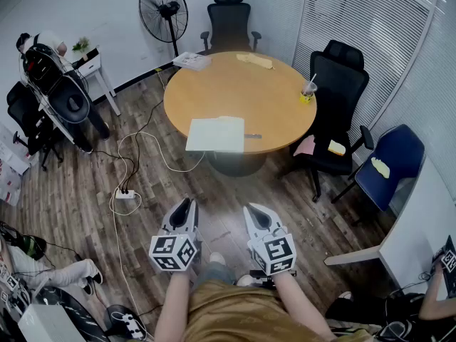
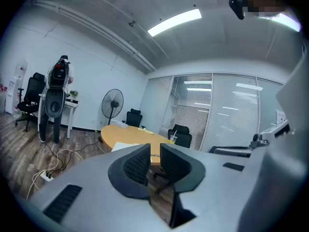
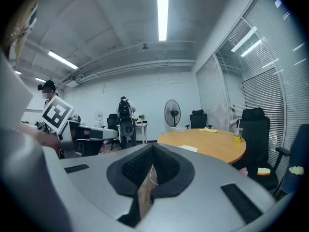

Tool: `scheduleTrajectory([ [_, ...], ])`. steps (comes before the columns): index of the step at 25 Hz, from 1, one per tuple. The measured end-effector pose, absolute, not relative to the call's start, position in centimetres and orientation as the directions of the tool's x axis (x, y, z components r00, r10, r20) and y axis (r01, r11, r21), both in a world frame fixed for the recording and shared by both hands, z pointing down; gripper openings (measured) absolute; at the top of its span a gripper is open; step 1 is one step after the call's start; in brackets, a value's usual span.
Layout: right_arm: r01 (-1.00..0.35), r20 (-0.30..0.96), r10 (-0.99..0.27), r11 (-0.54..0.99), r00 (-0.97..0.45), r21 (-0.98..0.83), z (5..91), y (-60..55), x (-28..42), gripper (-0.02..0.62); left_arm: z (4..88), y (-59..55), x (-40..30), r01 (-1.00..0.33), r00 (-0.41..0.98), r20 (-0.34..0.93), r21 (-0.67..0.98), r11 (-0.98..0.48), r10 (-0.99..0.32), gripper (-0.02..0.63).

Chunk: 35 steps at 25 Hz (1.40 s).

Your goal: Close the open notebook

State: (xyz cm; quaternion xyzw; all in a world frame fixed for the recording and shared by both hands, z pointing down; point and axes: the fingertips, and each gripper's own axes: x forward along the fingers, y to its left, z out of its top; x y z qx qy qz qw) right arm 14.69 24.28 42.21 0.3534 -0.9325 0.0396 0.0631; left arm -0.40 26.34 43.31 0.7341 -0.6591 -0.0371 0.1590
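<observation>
The open notebook [image 1: 215, 134] lies with its white pages up at the near edge of the round wooden table [image 1: 235, 91], a pen [image 1: 253, 136] beside it on the right. Both grippers are well short of the table, over the wood floor. My left gripper [image 1: 187, 205] has a narrow gap between its pads with nothing in it. My right gripper [image 1: 254, 210] has its pads together and holds nothing. In the left gripper view the left gripper [image 2: 154, 149] points at the notebook [image 2: 123, 145] far ahead. The right gripper view shows the right gripper [image 3: 153, 148], with the notebook [image 3: 189, 148] to its right.
On the table are a cup with a straw [image 1: 308, 91], a yellow item [image 1: 255, 60] and papers [image 1: 191, 60]. Black office chairs [image 1: 335, 98] and a blue chair [image 1: 392, 166] stand round it. A fan [image 1: 164, 9] stands behind, and a power strip with cables [image 1: 125, 193] lies on the floor at left.
</observation>
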Motion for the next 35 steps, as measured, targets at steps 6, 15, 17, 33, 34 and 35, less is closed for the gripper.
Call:
scheduleTrajectory([
  [6, -0.668, 0.147, -0.658, 0.743, -0.739, -0.034, 42.4, 24.1, 15.1, 0.011, 43.6, 26.6, -0.8, -0.959, 0.11, 0.17, 0.277, -0.06, -0.979, 0.077],
  [15, -0.682, 0.129, -0.672, 0.731, -0.729, -0.042, 42.1, 22.7, 15.6, 0.011, 43.8, 24.4, -2.6, -0.974, 0.086, 0.198, 0.224, -0.04, -0.977, 0.077],
  [17, -0.688, 0.136, -0.678, 0.724, -0.722, -0.044, 42.4, 22.2, 15.6, 0.011, 43.2, 23.7, -3.3, -0.975, 0.076, 0.183, 0.219, -0.035, -0.98, 0.078],
  [33, -0.737, 0.263, -0.705, 0.675, -0.659, -0.037, 47.3, 6.3, 8.4, 0.011, 49.7, 7.8, -9.8, -0.944, 0.153, 0.264, 0.323, -0.062, -0.952, 0.077],
  [34, -0.74, 0.271, -0.707, 0.671, -0.653, -0.034, 47.5, 5.0, 7.6, 0.011, 50.1, 6.4, -10.5, -0.942, 0.163, 0.271, 0.33, -0.067, -0.949, 0.078],
  [35, -0.744, 0.278, -0.709, 0.667, -0.648, -0.031, 47.6, 3.8, 6.7, 0.011, 50.5, 5.1, -11.3, -0.938, 0.173, 0.277, 0.338, -0.073, -0.945, 0.077],
])
